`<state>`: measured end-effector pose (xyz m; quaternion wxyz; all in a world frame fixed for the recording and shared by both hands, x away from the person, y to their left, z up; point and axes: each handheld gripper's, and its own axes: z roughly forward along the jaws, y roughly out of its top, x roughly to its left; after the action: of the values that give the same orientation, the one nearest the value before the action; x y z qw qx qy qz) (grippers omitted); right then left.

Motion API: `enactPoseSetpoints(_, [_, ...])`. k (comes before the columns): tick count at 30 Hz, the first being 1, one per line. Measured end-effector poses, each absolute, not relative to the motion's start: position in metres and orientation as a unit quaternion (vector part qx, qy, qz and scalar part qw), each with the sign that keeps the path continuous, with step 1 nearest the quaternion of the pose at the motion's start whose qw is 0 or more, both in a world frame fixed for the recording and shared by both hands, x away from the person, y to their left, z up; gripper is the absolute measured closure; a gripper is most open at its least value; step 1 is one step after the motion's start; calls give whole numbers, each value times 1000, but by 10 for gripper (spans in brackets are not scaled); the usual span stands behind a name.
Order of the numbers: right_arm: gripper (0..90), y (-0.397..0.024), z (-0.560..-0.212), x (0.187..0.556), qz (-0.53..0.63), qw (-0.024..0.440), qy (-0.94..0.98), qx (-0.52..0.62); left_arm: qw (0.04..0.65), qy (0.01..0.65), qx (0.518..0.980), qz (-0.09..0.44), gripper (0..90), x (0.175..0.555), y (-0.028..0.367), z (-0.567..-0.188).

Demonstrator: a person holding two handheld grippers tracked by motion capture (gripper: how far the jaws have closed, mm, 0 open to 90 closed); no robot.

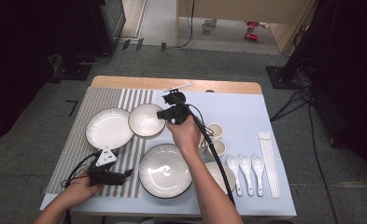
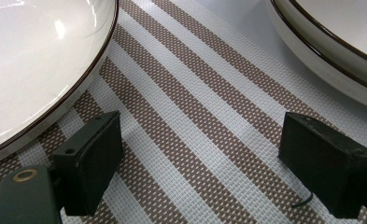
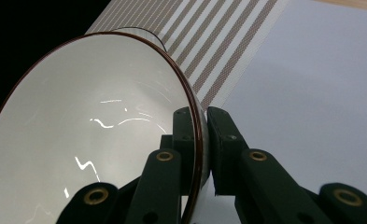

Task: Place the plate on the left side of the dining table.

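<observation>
Near the far edge of the table [image 1: 228, 87] we hold our right gripper [image 1: 165, 115] with its jaws clamped on the rim of one white bowl [image 1: 145, 120], one pad inside the rim and one outside; the bowl sits tilted where the striped placemat [image 1: 74, 140] meets the pale blue sheet [image 1: 246, 112]. We count two more large dishes: one plate [image 1: 109, 128] on the mat, touching the bowl, and one dark-rimmed dish [image 1: 165, 170] nearer us. To the right we count two small cups [image 1: 217, 139], three white spoons [image 1: 246, 172] side by side, and one bundle of chopsticks [image 1: 269, 161]. Our left gripper [image 1: 125, 174] rests low on the mat with its jaws apart and nothing between them.
</observation>
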<state>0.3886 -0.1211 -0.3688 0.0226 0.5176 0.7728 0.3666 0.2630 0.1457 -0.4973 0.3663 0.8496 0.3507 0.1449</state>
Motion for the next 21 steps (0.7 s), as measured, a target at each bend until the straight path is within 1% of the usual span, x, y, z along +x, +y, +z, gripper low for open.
enactPoseSetpoints(5, [828, -116, -374, 394, 367, 21, 768, 524, 366, 350, 850, 145, 137, 263, 146, -497])
enactPoseSetpoints(15, [828, -102, -381, 400, 369, 37, 760, 534, 365, 350, 850, 145, 136, 263, 146, -497])
enactPoseSetpoints(21, [828, -94, -387, 405, 371, 35, 756, 538, 367, 352, 849, 144, 135, 263, 145, -497])
